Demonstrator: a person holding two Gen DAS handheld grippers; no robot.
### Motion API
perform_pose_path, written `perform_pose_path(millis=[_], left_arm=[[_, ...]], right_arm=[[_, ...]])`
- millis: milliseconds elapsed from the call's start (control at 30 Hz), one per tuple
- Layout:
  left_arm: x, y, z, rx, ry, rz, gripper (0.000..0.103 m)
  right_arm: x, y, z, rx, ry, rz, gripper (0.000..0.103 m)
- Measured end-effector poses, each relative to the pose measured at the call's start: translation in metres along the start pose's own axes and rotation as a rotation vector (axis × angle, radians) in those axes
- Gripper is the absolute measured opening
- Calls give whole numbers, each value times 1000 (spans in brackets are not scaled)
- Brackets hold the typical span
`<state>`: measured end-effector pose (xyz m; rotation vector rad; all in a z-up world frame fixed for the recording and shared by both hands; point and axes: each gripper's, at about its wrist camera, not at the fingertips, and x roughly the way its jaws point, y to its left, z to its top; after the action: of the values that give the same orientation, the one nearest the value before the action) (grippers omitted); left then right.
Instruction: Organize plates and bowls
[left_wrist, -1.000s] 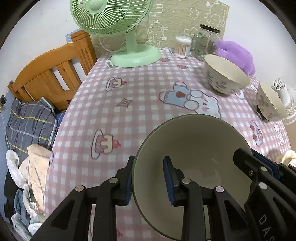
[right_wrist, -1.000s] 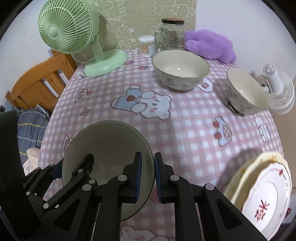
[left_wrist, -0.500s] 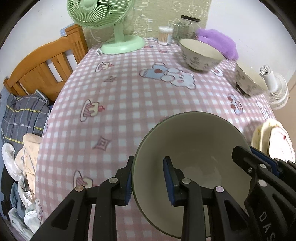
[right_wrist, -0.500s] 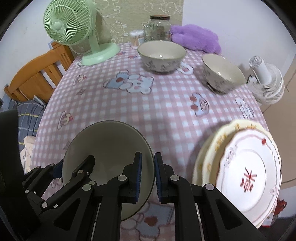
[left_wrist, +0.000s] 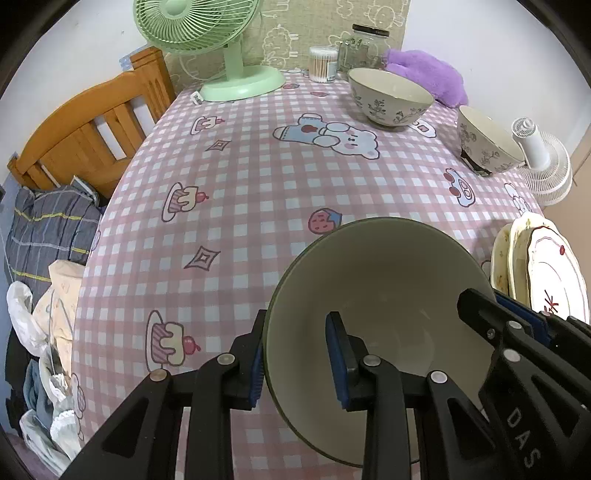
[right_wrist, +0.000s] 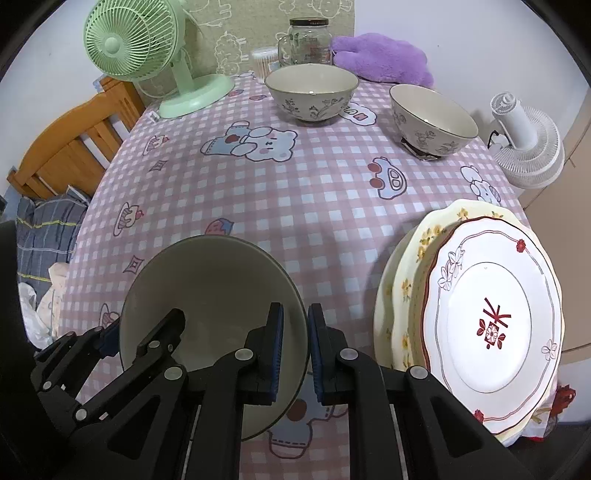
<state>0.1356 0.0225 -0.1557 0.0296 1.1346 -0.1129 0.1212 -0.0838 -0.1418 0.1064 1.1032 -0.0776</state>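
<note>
The left gripper (left_wrist: 295, 360) pinches the near-left rim of a plain cream ceramic bowl with a dark green rim (left_wrist: 376, 280); one blue-padded jaw sits outside the wall and one inside. The right gripper (right_wrist: 295, 349) pinches the opposite rim of the same bowl in the same manner, jaws pressed close on the wall. The bowl is tilted, its opening facing the cameras, at the near edge of the tabletop covered in pink-and-white checked cloth with cartoon prints (right_wrist: 314, 184).

Surroundings, right wrist view:
- At 3 o'clock of the held bowl, just beside it: a stack of scalloped plates (right_wrist: 406, 280). The top plate is white with a red rim line and a red character-like mark at centre; the mark cannot be read. The plate beneath is cream with yellow flowers.
- At 12 o'clock, far side: a large floral-patterned cream bowl (right_wrist: 312, 94).
- At 1 o'clock: a second floral-patterned bowl (right_wrist: 432, 120), tilted on a small dark object.
- At 11 o'clock: a green desk fan (right_wrist: 136, 40).
- Rear edge: a clear glass jar with a dark lid (right_wrist: 308, 40), a round container of cotton swabs (right_wrist: 264, 61), a purple plush item (right_wrist: 384, 59).
- Right edge: a white fan lying on its side (right_wrist: 528, 144).

Left wrist view: a wooden bed frame (left_wrist: 85, 136) stands at 10 o'clock, beyond the tabletop edge. The right gripper body carries the letters "DAS"; the rest is out of frame.
</note>
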Motion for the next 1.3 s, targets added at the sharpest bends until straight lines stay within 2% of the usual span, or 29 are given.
perform_pose_path(millis=[100,133,233,300,333,400,467,500,533,600,700,1033,1300], left_arm=[[0,-3,0,15,-5,-8,34],[0,-4,0,19,-6,-13,39],[0,-5,1,23,-1,-26,42],[0,-5,2,21,14,-36,51],[0,-5,2,20,14,-40,60],[-3,-4,3,25,5,-39,67],[-5,-3,3,27,0,-49,83],[-8,-1,4,27,-6,-56,85],[-9,0,4,28,-12,-55,85],[-11,2,4,30,-17,-56,87],[-13,7,6,17,-14,-66,87],[-36,4,12,27,-76,-76,87],[-55,-9,27,22,-143,-26,86]], right_arm=[[1,1,0,-4,1,-7,20],[2,1,0,-2,3,-7,20],[4,1,2,0,7,-18,20],[6,0,3,12,13,-21,21],[6,0,3,12,16,-25,21],[7,0,4,10,21,-29,21],[6,1,6,6,21,-39,22],[5,2,7,4,21,-37,27],[4,2,7,4,21,-29,30],[2,6,7,1,14,-18,47],[-4,10,6,-2,-10,-30,58],[-29,10,9,7,-81,-63,62],[-47,0,25,-6,-144,-36,67]])
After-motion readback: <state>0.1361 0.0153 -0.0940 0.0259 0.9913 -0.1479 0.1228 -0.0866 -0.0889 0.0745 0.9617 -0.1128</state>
